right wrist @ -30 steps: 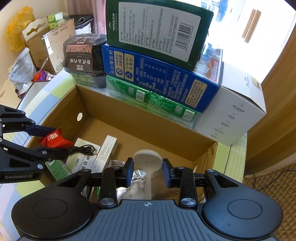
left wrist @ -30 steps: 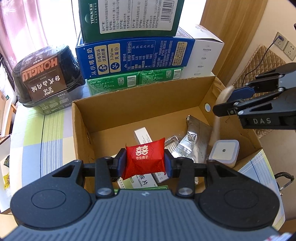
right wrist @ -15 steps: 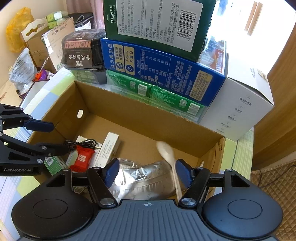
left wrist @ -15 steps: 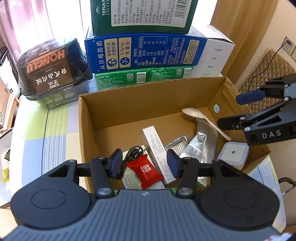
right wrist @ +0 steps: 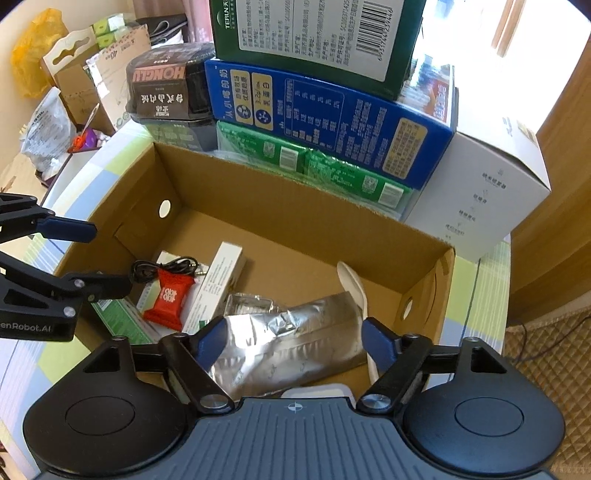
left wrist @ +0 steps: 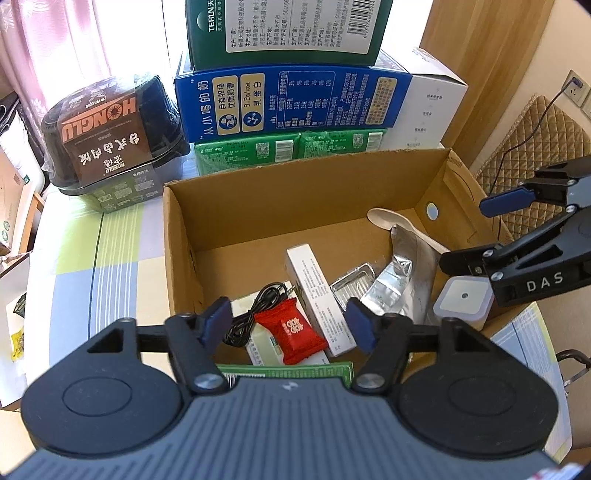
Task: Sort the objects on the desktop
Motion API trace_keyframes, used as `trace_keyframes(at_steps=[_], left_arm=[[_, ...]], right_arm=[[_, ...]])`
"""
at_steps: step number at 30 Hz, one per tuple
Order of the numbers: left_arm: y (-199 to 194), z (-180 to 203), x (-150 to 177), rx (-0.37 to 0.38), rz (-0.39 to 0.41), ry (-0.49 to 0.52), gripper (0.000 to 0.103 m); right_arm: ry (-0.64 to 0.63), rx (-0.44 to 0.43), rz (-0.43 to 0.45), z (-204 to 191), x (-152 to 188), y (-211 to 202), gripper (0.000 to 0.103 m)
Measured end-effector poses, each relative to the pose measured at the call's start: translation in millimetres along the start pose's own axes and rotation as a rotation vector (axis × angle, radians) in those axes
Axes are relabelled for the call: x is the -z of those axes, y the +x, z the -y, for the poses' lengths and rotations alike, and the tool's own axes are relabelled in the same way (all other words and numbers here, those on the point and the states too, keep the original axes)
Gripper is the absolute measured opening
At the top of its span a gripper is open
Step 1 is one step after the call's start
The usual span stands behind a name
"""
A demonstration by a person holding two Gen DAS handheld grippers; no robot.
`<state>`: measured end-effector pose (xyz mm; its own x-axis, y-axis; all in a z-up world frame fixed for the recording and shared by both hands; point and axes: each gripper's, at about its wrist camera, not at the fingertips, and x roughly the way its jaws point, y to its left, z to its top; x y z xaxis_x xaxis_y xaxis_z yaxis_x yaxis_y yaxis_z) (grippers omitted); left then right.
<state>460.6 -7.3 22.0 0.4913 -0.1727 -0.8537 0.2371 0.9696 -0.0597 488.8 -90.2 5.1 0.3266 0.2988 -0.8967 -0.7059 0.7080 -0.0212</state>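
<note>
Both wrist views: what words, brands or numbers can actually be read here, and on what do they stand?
"HONGLU": black plastic food tub, printed upside down.
"TERUN": dark green carton on top of the stack.
"3.2g/100mL": blue milk carton.
"DAS": right gripper, on its black body.
"enRobot.AI", start cut off: left gripper.
Red candy wrapper, white slim box: print too small to read.

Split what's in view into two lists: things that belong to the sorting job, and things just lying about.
Job: cardboard box, red candy, spoon, foil pouch, black cable.
Lying about: stacked cartons, black food container.
</note>
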Motion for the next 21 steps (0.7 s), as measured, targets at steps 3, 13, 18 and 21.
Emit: trace_keyframes(at_steps=[3, 13, 18, 21], left_arm=[[-1.4, 3.5, 3.9, -0.011, -0.005, 0.005, 0.076], [-17.6, 10.6, 12.8, -0.062, 0.025, 0.019, 0.099], [-29.6, 12.0, 17.1, -0.077, 0.035, 0.008, 0.101], [-38.6, 13.4, 20.8, -0.081, 0.043, -0.004, 0.102]], right_arm=[[-0.002, -0.001, -0.017, -0.7, 5.0, -1.1, 0.088], [0.012, 0.002, -0.025, 1.2, 19.3, -17.1, 0.099], [0.038, -0.002, -0.023, 1.8, 27.6, -28.6, 0.101], [0.047, -0.004, -0.022, 0.0, 34.1, -36.5, 0.101]])
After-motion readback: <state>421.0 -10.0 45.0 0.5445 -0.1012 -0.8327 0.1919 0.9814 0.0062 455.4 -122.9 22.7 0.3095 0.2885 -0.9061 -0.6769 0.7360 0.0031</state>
